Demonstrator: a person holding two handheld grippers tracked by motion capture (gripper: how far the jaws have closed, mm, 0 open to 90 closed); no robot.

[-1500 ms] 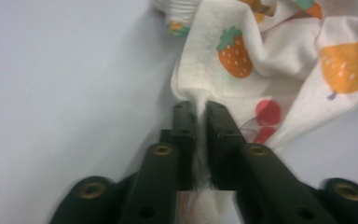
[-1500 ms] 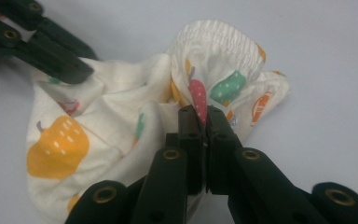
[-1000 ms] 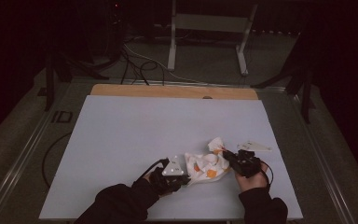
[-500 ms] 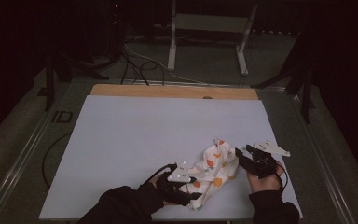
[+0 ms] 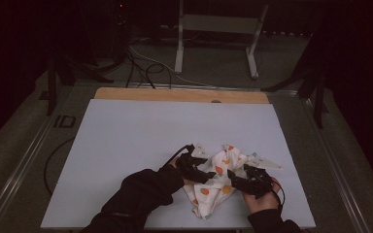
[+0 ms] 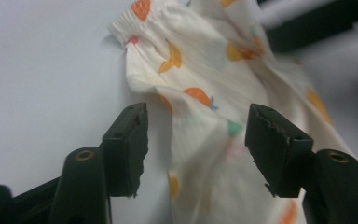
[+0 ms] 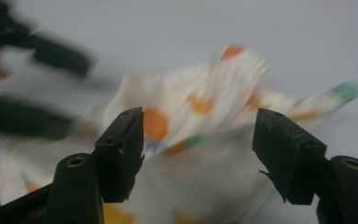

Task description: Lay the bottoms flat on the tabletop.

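Note:
A crumpled cream cloth [image 5: 217, 183] with orange and green prints lies near the table's front edge, between my two grippers. My left gripper [image 5: 205, 171] sits at its left side, and its jaws have just been opening. In the left gripper view the cloth [image 6: 214, 84] lies slack between and beyond the open left gripper [image 6: 198, 123], untouched by the pads. My right gripper [image 5: 239, 180] is at the cloth's right side, its jaws also just opening. In the right gripper view the blurred cloth [image 7: 191, 116] lies ahead of the open right gripper [image 7: 199, 128].
The cloth rests on a white table top [image 5: 141, 136] with a wooden strip [image 5: 175, 95] along its far edge. Beyond the table stand a metal frame [image 5: 213, 29] and loose cables [image 5: 141, 63] on the floor.
Both grippers have opened and let go of the cloth, which now lies slack in a heap. The left gripper moved up and right toward it; the right gripper came back inward.

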